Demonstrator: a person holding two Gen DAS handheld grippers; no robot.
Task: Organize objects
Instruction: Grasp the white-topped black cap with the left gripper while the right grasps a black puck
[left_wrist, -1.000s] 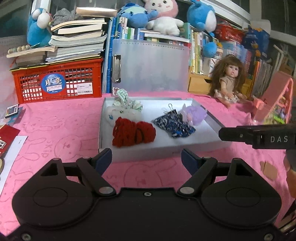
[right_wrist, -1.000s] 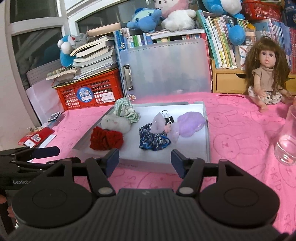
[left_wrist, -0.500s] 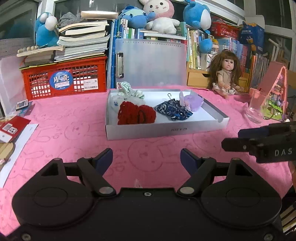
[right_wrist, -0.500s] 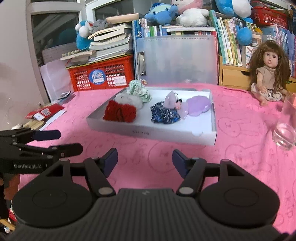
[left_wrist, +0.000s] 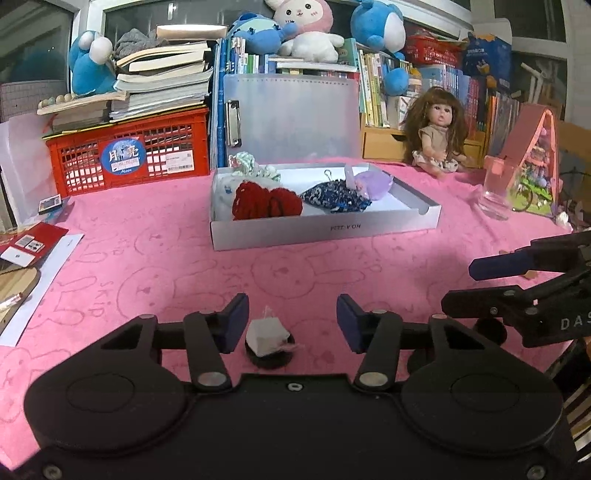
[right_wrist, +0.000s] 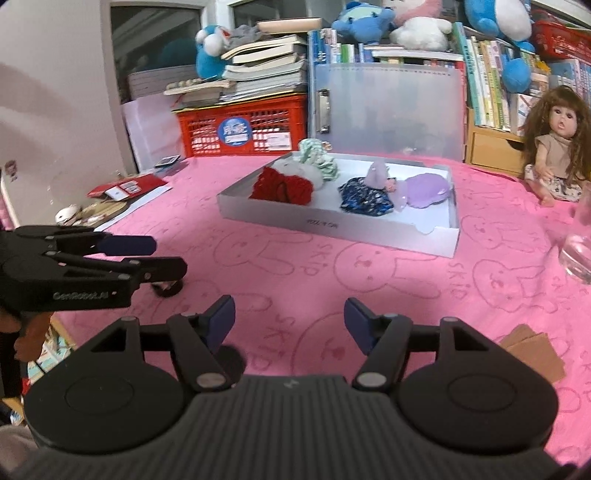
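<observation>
The left tongs hang low over the pink cloth on the counter. Their jaws are closing. Between them sits a small black ring with a little white cube on it. The pads do not touch it yet.

The right tongs are close by on the other side. Their jaws stand fairly wide, with only pink cloth between them. A dark round thing peeks out under the left finger, but it is too hidden to tell what it is. Two brown cards lie near the right edge.

Farther back, in the middle of the counter, is a flat white box. Inside it lie a red fuzzy hair tie, a white fluffy one, a green striped one, a dark blue one and a soft purple one.

To the right of the box stands a clear glass. A doll with long brown hair sits behind it. On the left lie red cards and papers.

At the very back are a red crate with books piled on it, a clear folder and stuffed toys on top of more books.
</observation>
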